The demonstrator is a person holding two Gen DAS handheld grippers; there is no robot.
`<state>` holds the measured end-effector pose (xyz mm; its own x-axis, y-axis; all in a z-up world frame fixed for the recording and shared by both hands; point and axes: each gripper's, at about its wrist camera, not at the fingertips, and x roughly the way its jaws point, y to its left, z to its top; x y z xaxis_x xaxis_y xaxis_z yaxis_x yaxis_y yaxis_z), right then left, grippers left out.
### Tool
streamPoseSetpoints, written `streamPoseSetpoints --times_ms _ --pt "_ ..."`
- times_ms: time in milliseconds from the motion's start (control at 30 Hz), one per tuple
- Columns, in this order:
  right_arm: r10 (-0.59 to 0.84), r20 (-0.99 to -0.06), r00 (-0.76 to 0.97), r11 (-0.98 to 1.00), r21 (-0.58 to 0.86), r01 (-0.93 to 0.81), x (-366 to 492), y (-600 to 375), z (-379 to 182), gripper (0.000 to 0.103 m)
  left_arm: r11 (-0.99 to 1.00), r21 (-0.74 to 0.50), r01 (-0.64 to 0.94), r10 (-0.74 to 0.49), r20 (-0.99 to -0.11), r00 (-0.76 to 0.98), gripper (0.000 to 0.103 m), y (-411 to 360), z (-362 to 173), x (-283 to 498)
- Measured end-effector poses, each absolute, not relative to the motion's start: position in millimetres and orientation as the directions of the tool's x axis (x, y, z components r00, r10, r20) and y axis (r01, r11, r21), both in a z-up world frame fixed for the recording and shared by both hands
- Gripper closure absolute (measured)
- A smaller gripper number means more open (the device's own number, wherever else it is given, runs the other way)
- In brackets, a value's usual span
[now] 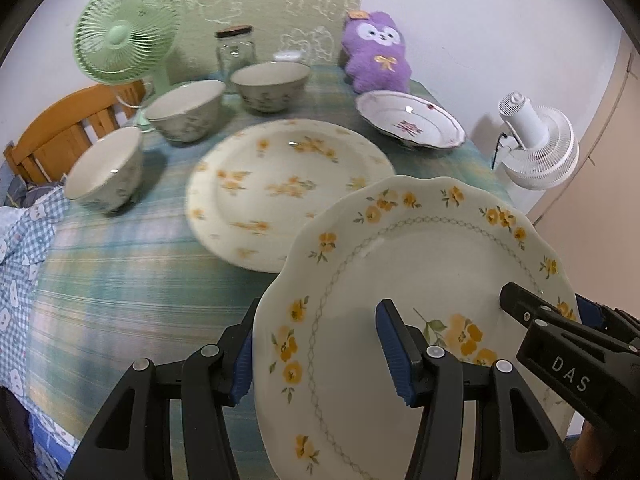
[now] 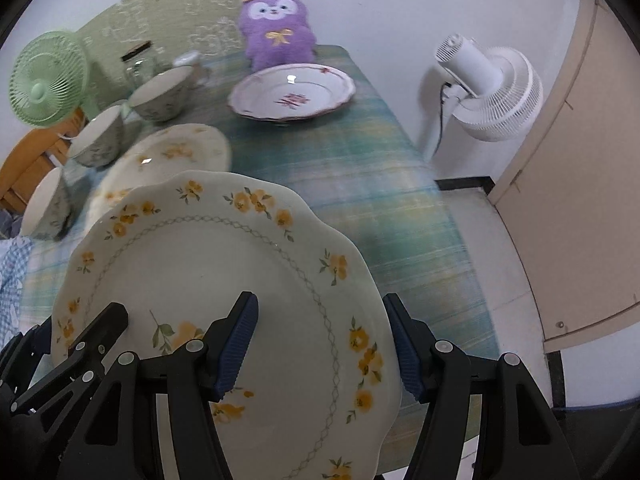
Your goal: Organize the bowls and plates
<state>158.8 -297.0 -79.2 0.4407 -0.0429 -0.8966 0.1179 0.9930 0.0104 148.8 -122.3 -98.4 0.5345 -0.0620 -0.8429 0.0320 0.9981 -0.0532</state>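
Note:
A scalloped plate with yellow flowers (image 1: 420, 264) (image 2: 208, 260) is held above the table by both grippers. My left gripper (image 1: 316, 352) is shut on its left rim. My right gripper (image 2: 324, 344) is shut on its right rim and shows at the right of the left wrist view (image 1: 560, 320). A large round yellow-flowered plate (image 1: 280, 184) (image 2: 176, 152) lies on the cloth just beyond. A plate with a red flower (image 1: 412, 120) (image 2: 292, 92) sits at the back right. Three bowls (image 1: 108, 168) (image 1: 188, 110) (image 1: 272, 84) stand in a line at the left.
A green fan (image 1: 124, 28), a glass jar (image 1: 236, 48) and a purple plush toy (image 1: 376, 56) stand at the table's back. A white fan (image 2: 492, 88) stands on the floor right of the table. A wooden chair (image 1: 60, 128) is at the left edge.

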Motion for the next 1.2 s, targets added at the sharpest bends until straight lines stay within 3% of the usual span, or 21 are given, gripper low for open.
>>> streamPoseSetpoints --times_ms 467,867,933,1000,1200 --pt "-0.033 -0.924 0.38 0.989 0.025 0.146 181 -358 -124 0.036 0.999 -0.054 0.001 -0.049 -0.894 0.445 0.048 -181 -142 174" --pt "-0.009 -0.938 0.346 0.994 0.029 0.103 190 -359 -132 0.033 0.999 -0.03 -0.011 -0.023 -0.908 0.418 0.045 -186 -143 180" --pt "0.001 -0.944 0.33 0.994 0.038 0.105 192 -360 -128 0.033 1.0 -0.028 0.004 -0.027 -0.904 0.427 0.04 -187 -134 179" --pt "0.003 -0.934 0.358 0.996 0.036 0.087 190 -357 -114 0.032 1.0 -0.019 0.018 -0.025 -0.898 0.44 0.029 -188 -123 178" --pt "0.038 -0.904 0.426 0.997 0.065 0.048 195 -345 -73 0.027 1.0 -0.014 -0.012 -0.007 -0.884 0.467 0.024 -169 -91 180"
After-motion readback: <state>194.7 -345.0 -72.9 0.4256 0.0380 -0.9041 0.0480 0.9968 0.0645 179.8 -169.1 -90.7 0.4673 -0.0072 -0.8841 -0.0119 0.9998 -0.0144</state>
